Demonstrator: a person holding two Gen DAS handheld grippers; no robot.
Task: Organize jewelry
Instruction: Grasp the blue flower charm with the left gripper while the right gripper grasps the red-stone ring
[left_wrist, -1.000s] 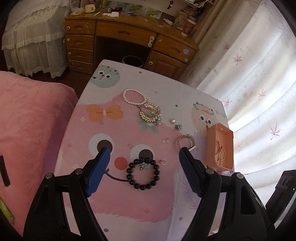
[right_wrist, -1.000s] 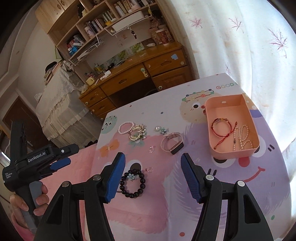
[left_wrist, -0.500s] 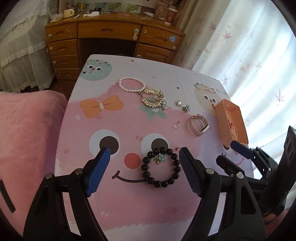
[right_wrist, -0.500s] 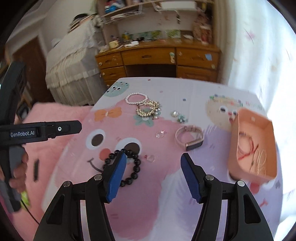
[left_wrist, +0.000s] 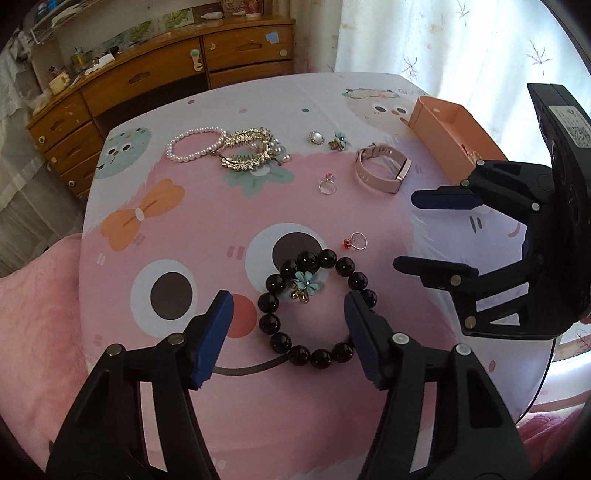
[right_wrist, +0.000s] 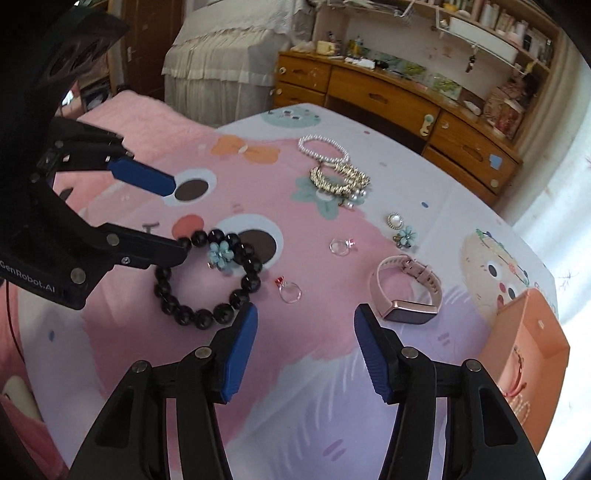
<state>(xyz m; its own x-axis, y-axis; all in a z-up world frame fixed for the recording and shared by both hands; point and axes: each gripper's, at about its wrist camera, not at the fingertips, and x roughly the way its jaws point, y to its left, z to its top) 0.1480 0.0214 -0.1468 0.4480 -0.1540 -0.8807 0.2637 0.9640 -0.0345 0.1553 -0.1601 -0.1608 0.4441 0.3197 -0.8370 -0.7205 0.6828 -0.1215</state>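
A black bead bracelet (left_wrist: 269, 303) with a blue flower charm lies on the pink cartoon tablecloth (left_wrist: 177, 221). My left gripper (left_wrist: 289, 301) hangs low over it, jaws closing. The bracelet's left half lies between them; the right finger overlaps its right beads and the left pad stands clear. In the right wrist view the left gripper (right_wrist: 180, 218) has its lower finger against the bracelet (right_wrist: 199, 317). My right gripper (right_wrist: 306, 314) is also closing, with nothing between its pads. A red-stone ring (right_wrist: 290, 291) lies just ahead of it and a pink watch band (right_wrist: 406, 291) to its right.
An orange box (left_wrist: 443, 122) holding a red cord bracelet and pearls stands at the table's right edge. A pearl bracelet (left_wrist: 192, 144), a gold piece (left_wrist: 243, 151), two earrings (left_wrist: 317, 137) and a clear ring (left_wrist: 327, 184) lie further back. A wooden desk (left_wrist: 166, 74) stands behind, a pink bed to the left.
Both grippers have come down close to the table and rolled, and their jaws have narrowed. The left one now straddles the black bracelet; the right one sits beside it.
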